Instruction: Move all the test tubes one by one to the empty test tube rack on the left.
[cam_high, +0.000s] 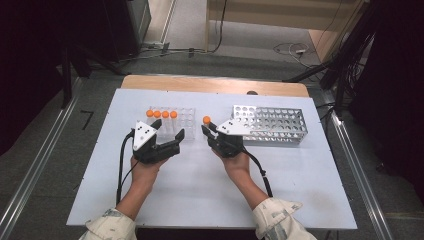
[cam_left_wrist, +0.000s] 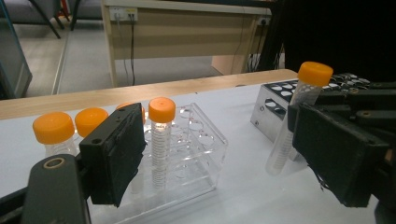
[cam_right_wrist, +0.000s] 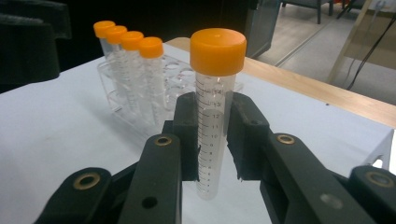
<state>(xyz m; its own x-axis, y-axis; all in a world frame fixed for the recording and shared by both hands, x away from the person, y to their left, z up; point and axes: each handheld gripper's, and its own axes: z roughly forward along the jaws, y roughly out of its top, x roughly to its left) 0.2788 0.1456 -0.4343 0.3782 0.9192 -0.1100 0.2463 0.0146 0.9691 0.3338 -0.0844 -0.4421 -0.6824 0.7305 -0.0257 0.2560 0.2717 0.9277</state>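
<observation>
A clear plastic rack (cam_high: 184, 116) holds several orange-capped tubes (cam_high: 161, 114) in its far row. My left gripper (cam_high: 169, 128) stands open at the rack's near side, jaws wide apart with nothing pressed between them. In the left gripper view the rack (cam_left_wrist: 205, 154) and its tubes (cam_left_wrist: 161, 135) stand just ahead of the left gripper (cam_left_wrist: 224, 158). My right gripper (cam_high: 207, 129) is shut on one orange-capped tube (cam_high: 206, 120), held upright between the two racks. The right gripper (cam_right_wrist: 215, 128) clamps this tube (cam_right_wrist: 215, 93) at mid-height, its tip just above the white mat.
A metal rack (cam_high: 272, 124) with many empty holes stands to the right of the held tube, also seen as the metal rack (cam_left_wrist: 273, 100). A white mat (cam_high: 200, 190) covers the table. The wooden table edge (cam_high: 215, 84) runs along the back.
</observation>
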